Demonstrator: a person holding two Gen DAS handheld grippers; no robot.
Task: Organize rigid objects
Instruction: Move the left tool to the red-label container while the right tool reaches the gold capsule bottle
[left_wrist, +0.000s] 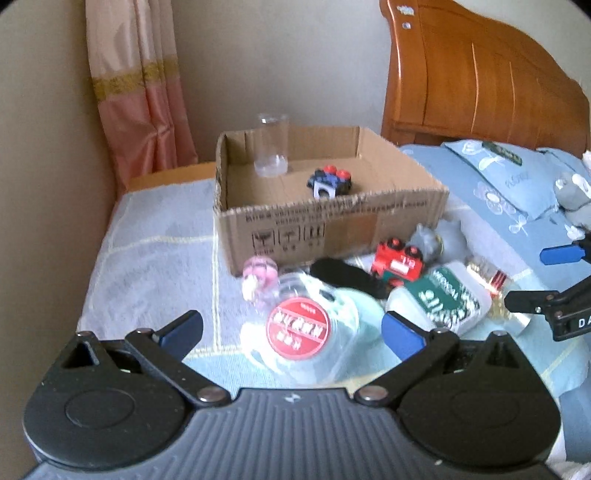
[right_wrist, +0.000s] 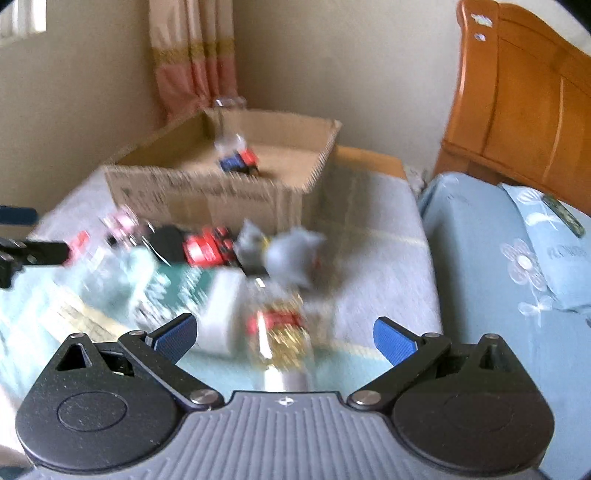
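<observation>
A cardboard box (left_wrist: 332, 221) stands on the bed and holds a clear plastic cup (left_wrist: 271, 146) and a blue toy car (left_wrist: 330, 182). In front of it lie a clear jar with a red lid (left_wrist: 299, 328), a red toy fire truck (left_wrist: 397, 264), a green-and-white container (left_wrist: 439, 299), a pink toy (left_wrist: 258, 277), a black flat object (left_wrist: 343, 275) and a grey figure (left_wrist: 439, 236). My left gripper (left_wrist: 291, 332) is open, its fingers either side of the red-lidded jar. My right gripper (right_wrist: 284, 338) is open over a small gold-and-red bottle (right_wrist: 280, 332).
A wooden headboard (left_wrist: 480, 74) and blue flowered pillow (left_wrist: 506, 177) are at the right. A pink curtain (left_wrist: 140, 92) hangs in the corner behind the box (right_wrist: 221, 184). The right wrist view is blurred. The right gripper also shows at the left view's right edge (left_wrist: 546, 280).
</observation>
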